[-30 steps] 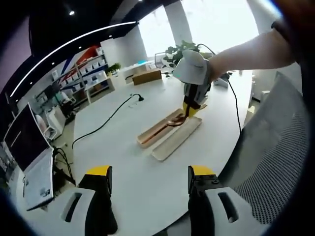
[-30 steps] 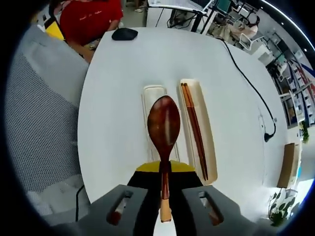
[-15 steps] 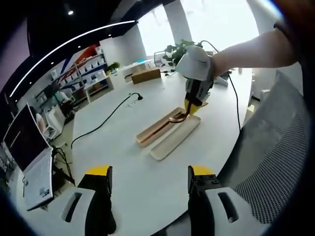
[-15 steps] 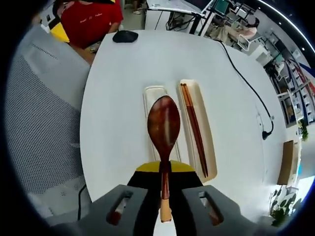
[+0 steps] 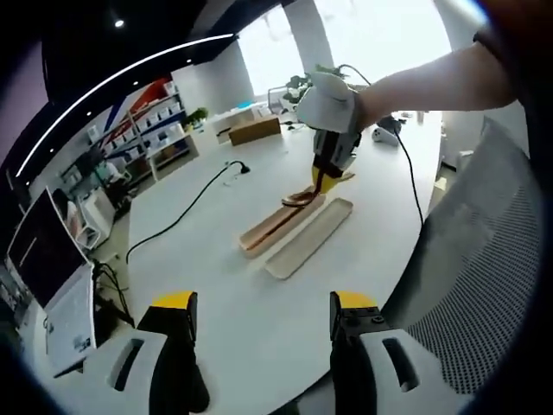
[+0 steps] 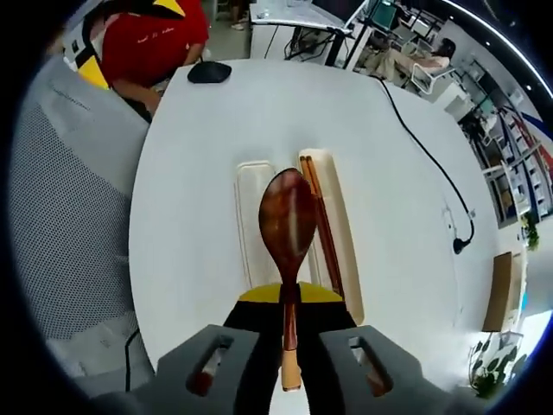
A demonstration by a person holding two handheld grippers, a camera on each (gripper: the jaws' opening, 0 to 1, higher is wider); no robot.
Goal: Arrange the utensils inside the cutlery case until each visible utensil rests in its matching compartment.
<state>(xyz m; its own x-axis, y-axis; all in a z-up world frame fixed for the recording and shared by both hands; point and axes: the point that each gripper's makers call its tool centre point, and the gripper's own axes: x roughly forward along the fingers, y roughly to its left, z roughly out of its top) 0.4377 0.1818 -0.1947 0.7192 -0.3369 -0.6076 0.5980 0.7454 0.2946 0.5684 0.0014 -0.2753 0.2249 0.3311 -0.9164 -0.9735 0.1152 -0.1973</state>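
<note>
1. Wooden and dark, the spoon (image 6: 288, 223) is clamped by its handle between the closed jaws of the right gripper (image 6: 289, 341), bowl pointing to 12 o'clock in the right gripper view and hanging above the table (image 6: 207, 138), not touching the case.
2. Beneath the bowl lie two pale trays side by side: the case base (image 6: 342, 233) at about 1 o'clock, with the chopsticks (image 6: 320, 216) lying along its near edge, and the bare case lid (image 6: 249, 225) at about 11 o'clock.
3. Risk, as I judge it: the bowl sits over the seam between the two trays, so lowering from here could set the spoon on top of the chopsticks, or into the bare tray (which may be the lid, not a compartment).
4. A second risk: the handle is pinched along a narrow line, so a tilt while lowering could let the spoon swivel and knock the chopsticks askew.
5. The left gripper (image 5: 259, 346) stands wide open with nothing in it, low at 6 o'clock in the left gripper view, well apart from the case.
6. Compared with a second ago, the right gripper has carried the spoon across from over the bare tray toward the chopstick tray, and it rides a little higher in the left gripper view.
</note>
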